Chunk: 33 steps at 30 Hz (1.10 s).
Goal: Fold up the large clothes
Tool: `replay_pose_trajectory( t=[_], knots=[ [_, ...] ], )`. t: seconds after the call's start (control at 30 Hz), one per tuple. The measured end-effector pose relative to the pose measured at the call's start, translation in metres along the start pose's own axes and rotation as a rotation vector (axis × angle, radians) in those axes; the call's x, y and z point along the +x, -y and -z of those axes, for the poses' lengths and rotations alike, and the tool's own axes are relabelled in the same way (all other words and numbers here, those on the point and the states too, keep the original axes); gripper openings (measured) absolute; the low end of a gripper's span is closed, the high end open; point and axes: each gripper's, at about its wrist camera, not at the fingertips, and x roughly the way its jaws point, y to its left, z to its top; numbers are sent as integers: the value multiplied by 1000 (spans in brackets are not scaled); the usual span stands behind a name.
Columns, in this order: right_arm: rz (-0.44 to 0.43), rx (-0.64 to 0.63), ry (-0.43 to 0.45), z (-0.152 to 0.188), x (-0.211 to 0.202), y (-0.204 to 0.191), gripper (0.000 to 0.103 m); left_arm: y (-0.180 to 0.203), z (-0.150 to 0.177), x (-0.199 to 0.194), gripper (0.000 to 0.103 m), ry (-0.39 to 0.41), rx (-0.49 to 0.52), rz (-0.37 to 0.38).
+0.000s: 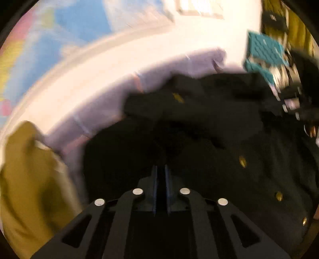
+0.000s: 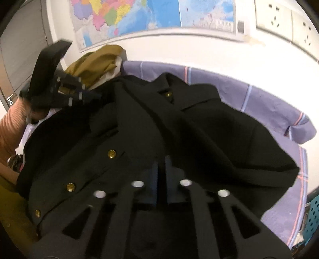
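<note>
Right claw [image 2: 161, 159] closed narrow, fingers nearly together over black coat [image 2: 139, 127]; nothing visibly pinched. Left claw [image 1: 161, 169] likewise closed, tips over dark cloth, view blurred. Coat with brass buttons [image 2: 111, 153] lies rumpled on purple striped sheet [image 2: 275, 105]. Mustard garment [image 2: 93, 63] heaped beyond collar. Teal perforated basket [image 2: 315, 215] at sheet's edge. Map [image 2: 139, 18] on wall.
</note>
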Motion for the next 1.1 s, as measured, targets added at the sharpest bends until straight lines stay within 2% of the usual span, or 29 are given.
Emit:
replay_pose_trajectory(
  t=[0.1, 0.17, 0.2, 0.23, 0.27, 0.3, 0.37, 0.4, 0.43, 0.5, 0.6, 0.7, 0.73, 0.8, 0.83, 0.87, 0.9, 0.93, 1.03, 1.1],
  knots=[
    [-58, 3, 44, 2, -21, 0, 4, -38, -11, -37, 4, 72, -64, -88],
    [-45, -18, 43, 8, -32, -1, 4, -51, -16, -52, 5, 99, -97, -151],
    [-42, -27, 25, 11, -32, -2, 4, -55, -17, -56, 10, 103, -108, -207],
    [-64, -26, -13, 16, -28, -2, 7, -55, -18, -57, 24, 102, -111, -212],
    [-58, -34, -42, 21, -23, -4, 9, -52, -17, -57, 30, 102, -107, -178],
    [-34, -44, -77, 26, -18, -5, 12, -43, -11, -55, 42, 106, -86, -116],
    [-17, -43, -88, 30, -16, -6, 13, -19, -1, -51, 55, 102, -27, -39],
    [-11, -38, -73, 30, -19, -6, 22, -9, 4, -48, 59, 103, 3, -18],
    [-3, -35, -59, 28, -22, -7, 38, 7, 10, -42, 66, 96, 48, 2],
    [55, -57, 2, 16, -31, -15, 54, 26, 17, -29, 69, 63, 90, 14],
    [37, -118, 55, -4, -28, -35, 56, 28, 19, -6, 69, 5, 60, 44],
    [67, -183, 55, -22, -4, -55, 59, 20, 22, 3, 69, -15, -26, 71],
    [63, -209, 34, -28, 9, -62, 60, 17, 24, 0, 69, -8, -55, 103],
    [75, -237, -15, -38, 36, -69, 57, 17, 31, -7, 72, 0, -99, 167],
    [83, -240, -36, -41, 45, -70, 39, 19, 35, -9, 72, -4, -116, 200],
    [85, -232, -48, -45, 53, -68, 26, 22, 38, -9, 72, -10, -121, 219],
    [74, -206, -60, -48, 58, -65, 6, 25, 43, -9, 72, -21, -125, 238],
    [48, -164, -59, -51, 59, -58, 6, 31, 47, -7, 72, -44, -126, 271],
    [-13, -97, -10, -53, 45, -48, 6, 42, 47, -1, 74, -48, -145, 345],
    [-56, -40, 25, -52, 33, -42, 6, 42, 38, 13, 72, -66, -184, 340]
  ],
)
